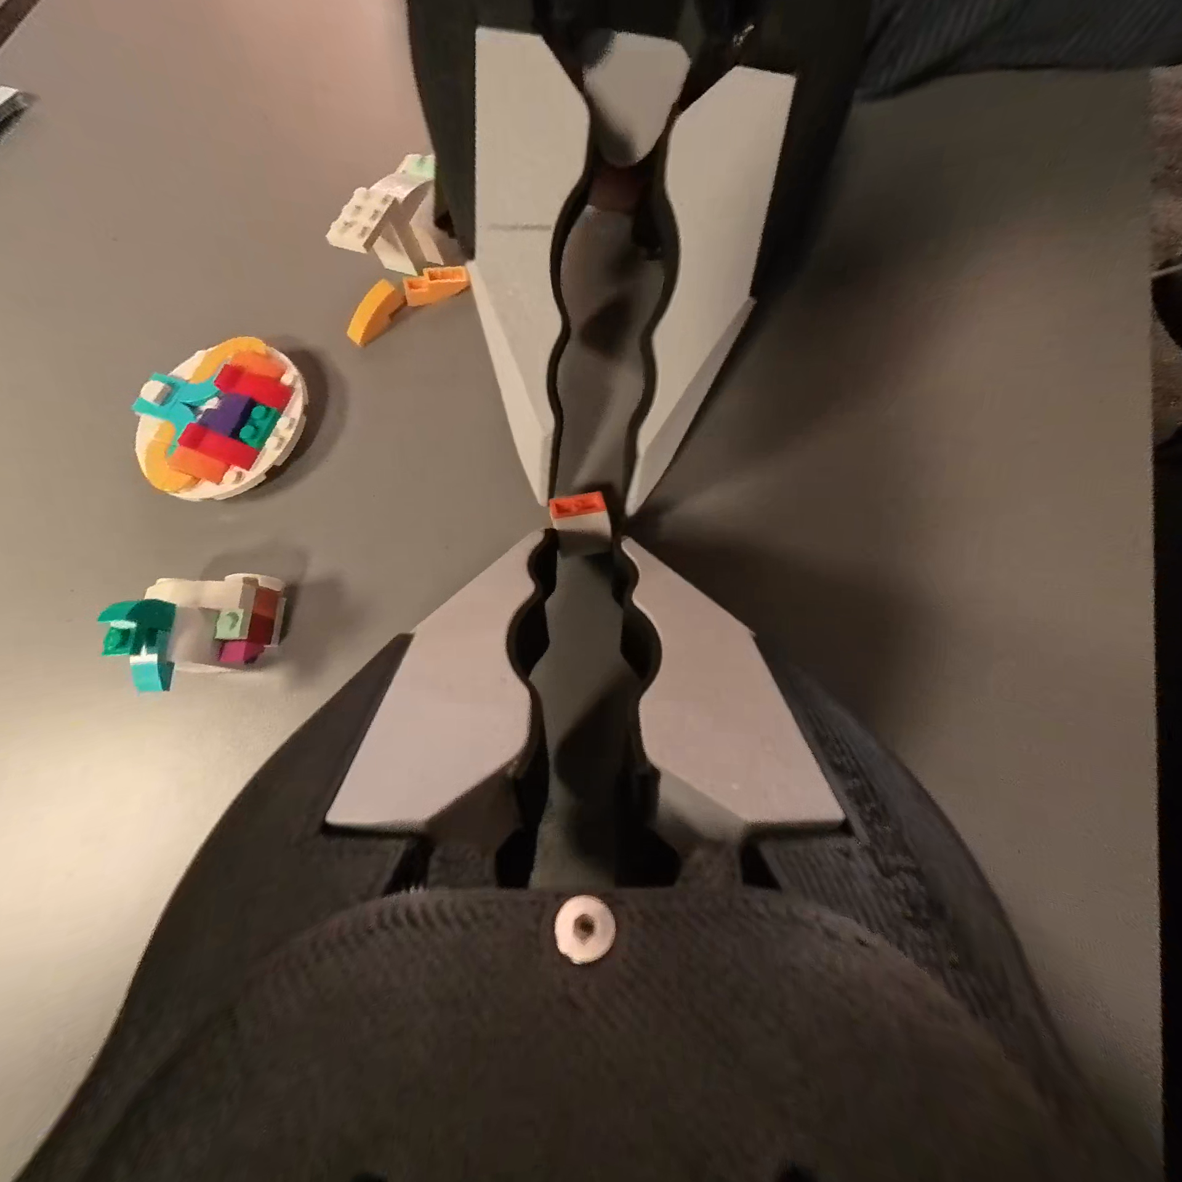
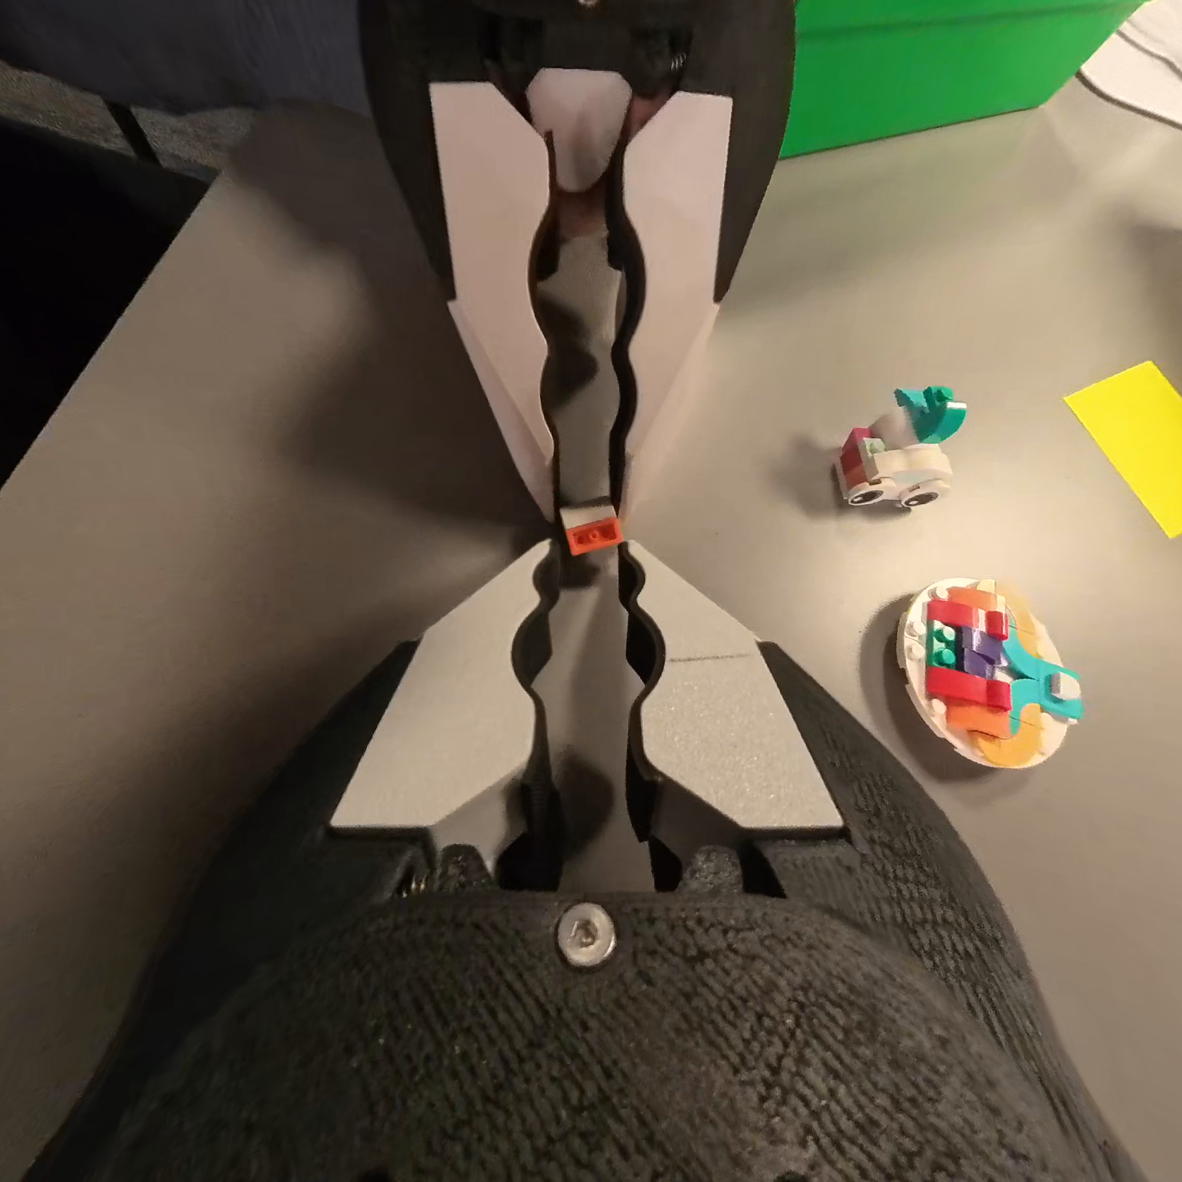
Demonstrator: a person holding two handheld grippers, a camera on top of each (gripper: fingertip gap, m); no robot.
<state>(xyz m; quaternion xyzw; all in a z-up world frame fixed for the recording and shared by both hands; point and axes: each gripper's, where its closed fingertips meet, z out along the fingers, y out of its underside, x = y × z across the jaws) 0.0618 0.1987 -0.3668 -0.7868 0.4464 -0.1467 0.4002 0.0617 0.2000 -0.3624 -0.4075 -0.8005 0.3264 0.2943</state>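
My two grippers meet tip to tip above a grey table [image 1: 895,448]. Between the tips is a small two-part piece: an orange brick [image 1: 577,505] joined to a light grey brick [image 1: 579,529]. My left gripper [image 1: 579,543] is shut on the grey brick's end. My right gripper [image 2: 588,547] is shut on the orange brick [image 2: 593,537], with the grey brick [image 2: 585,510] beyond it in the left gripper's tips. The right gripper also shows at the top of the left wrist view [image 1: 585,499], pointing toward me.
On the table lie a round white plate build with coloured bricks [image 1: 220,419] [image 2: 988,678], a small white and teal build [image 1: 198,623] [image 2: 895,457], a white build [image 1: 384,217] and loose orange curved pieces [image 1: 403,300]. A green box [image 2: 927,64] and a yellow sheet [image 2: 1138,441] lie farther off.
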